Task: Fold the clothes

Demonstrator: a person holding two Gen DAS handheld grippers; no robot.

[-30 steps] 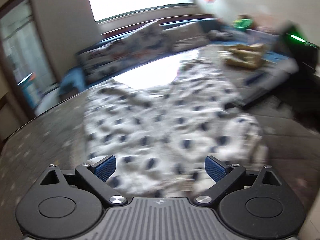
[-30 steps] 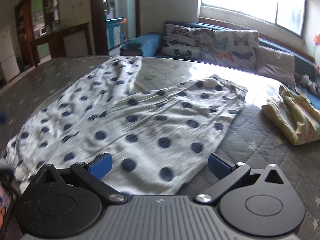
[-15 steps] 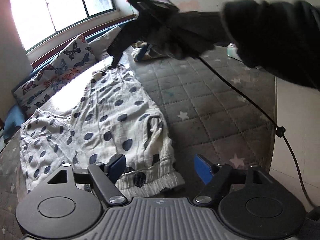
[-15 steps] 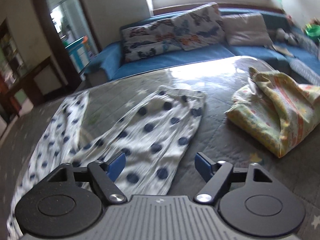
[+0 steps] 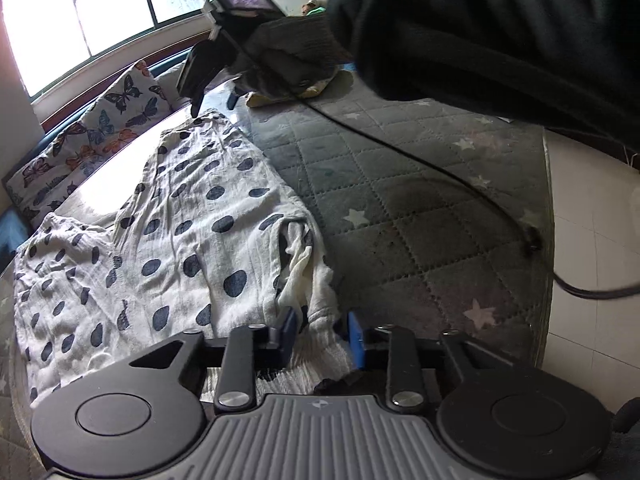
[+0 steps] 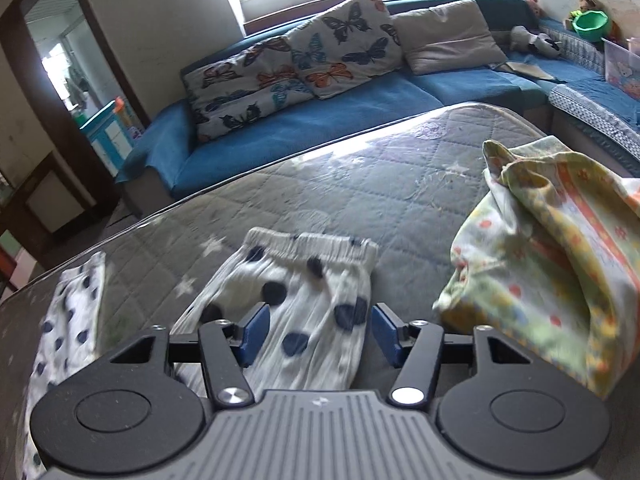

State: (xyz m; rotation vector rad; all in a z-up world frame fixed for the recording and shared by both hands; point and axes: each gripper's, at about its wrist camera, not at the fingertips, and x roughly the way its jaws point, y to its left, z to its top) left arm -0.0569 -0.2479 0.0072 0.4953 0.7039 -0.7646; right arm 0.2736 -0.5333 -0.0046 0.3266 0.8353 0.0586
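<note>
The left gripper [image 5: 320, 330] sits low over the near hem of the polka-dot trousers [image 5: 188, 236], its blue pads narrowed around a bunched fold of crinkled white cloth, though whether they pinch it I cannot tell; the right gripper [image 6: 316, 332] has its jaws spread wide astride the trousers' [image 6: 304, 312] far end, pads clear of the fabric, just short of the gathered elastic waistband [image 6: 316, 242]. The trousers lie flat and rumpled along a grey quilted mattress [image 5: 420, 200] stitched in diamonds with pale stars. Only the left view shows the dark knitted sleeve [image 5: 500, 28] holding the other gripper and its trailing black cable [image 5: 400, 152]; only the right view shows the crumpled yellow-green printed garment [image 6: 552, 248] just beside the waistband, and beyond it the blue sofa [image 6: 360, 112] with butterfly cushions [image 6: 296, 60].
</note>
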